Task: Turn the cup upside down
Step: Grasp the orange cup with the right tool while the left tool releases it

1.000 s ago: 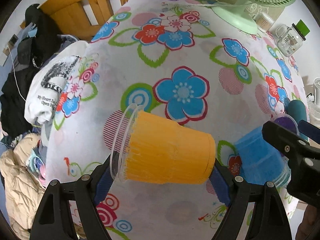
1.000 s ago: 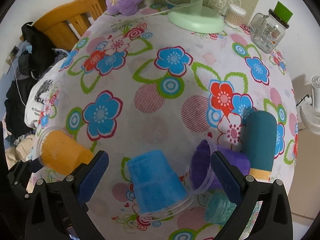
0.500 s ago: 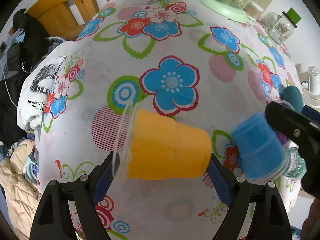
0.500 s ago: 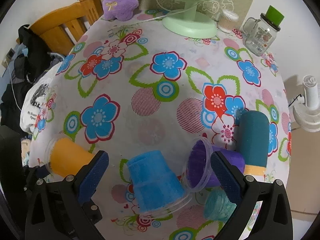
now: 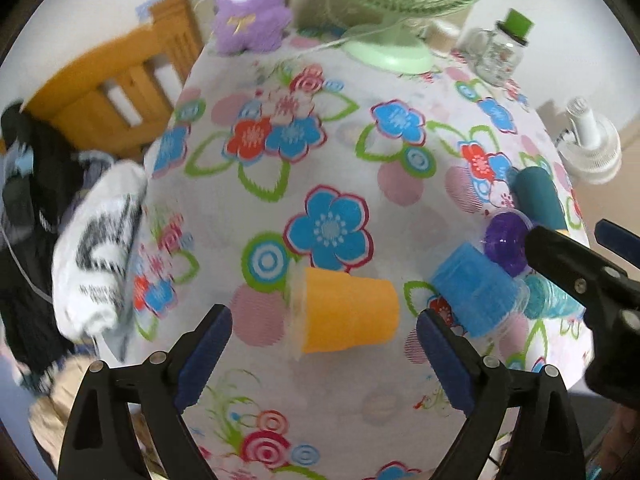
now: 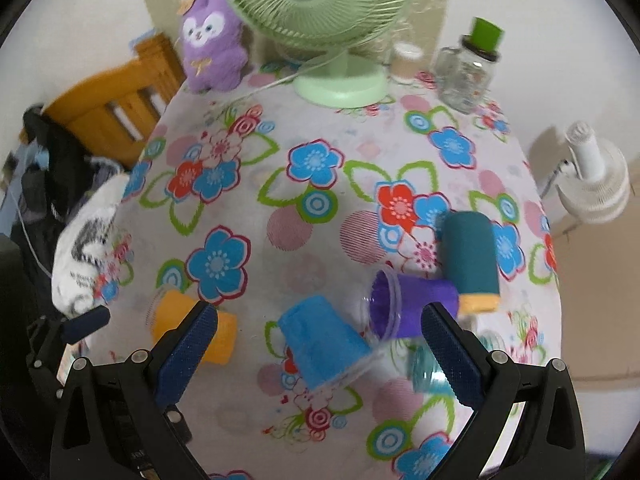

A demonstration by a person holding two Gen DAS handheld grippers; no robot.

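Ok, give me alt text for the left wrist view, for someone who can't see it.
An orange cup lies on its side on the floral tablecloth, between the open fingers of the left gripper, which do not touch it. To the right a blue cup stands mouth down beside the right gripper; a green fan and purple plush toy stand at the far edge.

Green fan point(image 6: 316, 8), purple plush point(image 6: 212, 40), glass jar point(image 6: 468, 72) at the floral tablecloth's point(image 6: 280, 240) far edge.

Orange cup point(image 5: 346, 312) lies on its side; clear rim leftward; base rightward.
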